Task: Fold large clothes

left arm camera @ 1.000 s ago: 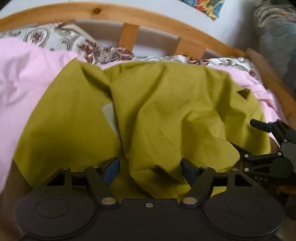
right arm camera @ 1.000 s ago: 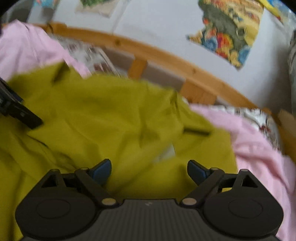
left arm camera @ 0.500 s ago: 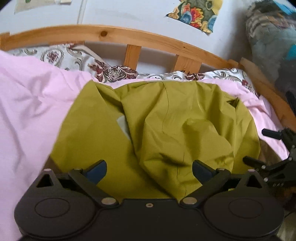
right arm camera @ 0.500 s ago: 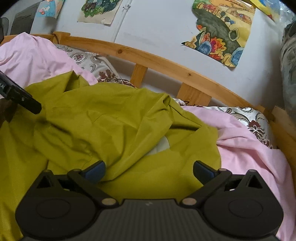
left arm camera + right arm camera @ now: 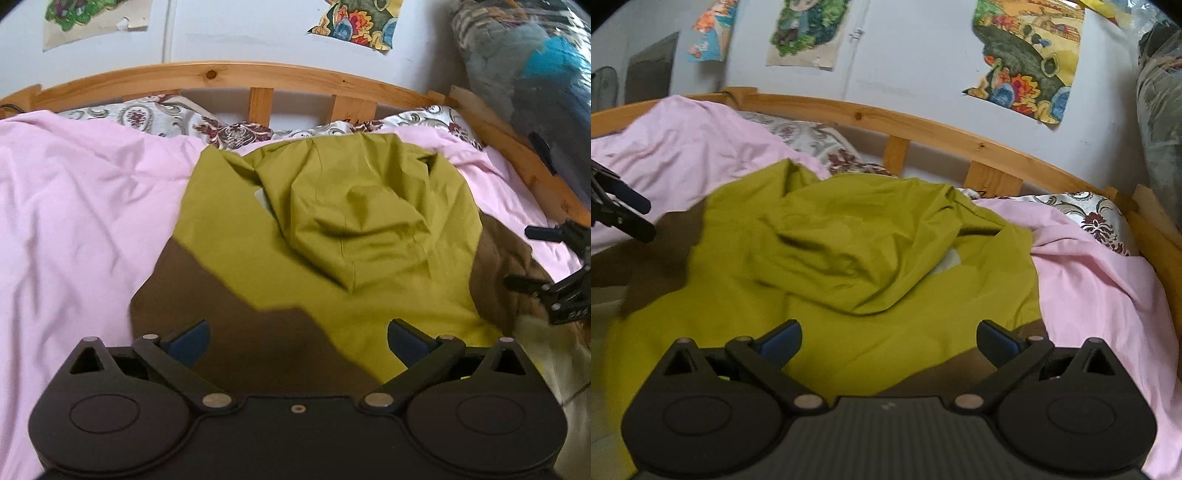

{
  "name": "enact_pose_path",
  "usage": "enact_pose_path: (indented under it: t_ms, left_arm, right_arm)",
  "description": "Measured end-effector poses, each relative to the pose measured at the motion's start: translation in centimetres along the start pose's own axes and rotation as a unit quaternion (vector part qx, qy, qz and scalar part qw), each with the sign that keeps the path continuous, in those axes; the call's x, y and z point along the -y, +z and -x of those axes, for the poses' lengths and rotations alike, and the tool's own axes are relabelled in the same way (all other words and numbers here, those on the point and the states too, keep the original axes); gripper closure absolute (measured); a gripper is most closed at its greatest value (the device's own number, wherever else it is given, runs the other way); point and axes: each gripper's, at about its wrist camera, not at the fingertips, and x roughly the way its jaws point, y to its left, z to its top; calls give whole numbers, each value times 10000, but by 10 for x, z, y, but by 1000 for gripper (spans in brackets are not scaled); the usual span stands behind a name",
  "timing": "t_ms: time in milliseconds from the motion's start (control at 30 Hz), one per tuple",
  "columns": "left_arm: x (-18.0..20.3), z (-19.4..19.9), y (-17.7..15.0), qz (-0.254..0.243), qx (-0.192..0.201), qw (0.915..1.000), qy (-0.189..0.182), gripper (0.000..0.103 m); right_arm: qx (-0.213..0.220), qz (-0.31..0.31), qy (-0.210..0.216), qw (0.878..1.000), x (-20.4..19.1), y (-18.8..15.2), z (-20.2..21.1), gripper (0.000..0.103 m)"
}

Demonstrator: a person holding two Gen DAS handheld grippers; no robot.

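Nearest the lens, the left gripper (image 5: 297, 338) stands with its jaws spread wide and nothing between them, above the shaded near edge of the olive-green garment (image 5: 332, 221); the right gripper (image 5: 888, 338) is likewise spread and empty over the same cloth (image 5: 849, 258). The garment lies on the pink bed sheet (image 5: 81, 206), its hood (image 5: 351, 221) turned over the body and pointing toward the viewer, with a pale label just visible beside it. Each gripper appears at the margin of the other's view, well apart. Beyond the garment lie patterned pillows (image 5: 162, 116), then the wooden headboard (image 5: 229, 75) and a wall hung with posters (image 5: 1030, 55). The step in hand appears to be a pause between folds, with both tools clear of the cloth. The next move probably calls for lowering each gripper to a near corner or side edge, closing on it, and carrying that edge across the body without dragging the sheet.
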Motion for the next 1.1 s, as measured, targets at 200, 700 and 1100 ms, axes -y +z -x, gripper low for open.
enact_pose_path:
  t_ms: [200,700,1100]
  left_arm:
    - [20,53,-38,-371,-153,9992,70,1]
    - [93,113,-96,-756,-727,9945,-28,1]
    - [84,118,-129,-934,-747,9928,96,1]
  right_arm:
    - [-118,550,415,9976,-23,-17,65,0]
    - [-538,687,715,9936,-76,-92,191,0]
    - [-1582,2602,203,9523,-141,-150,195,0]
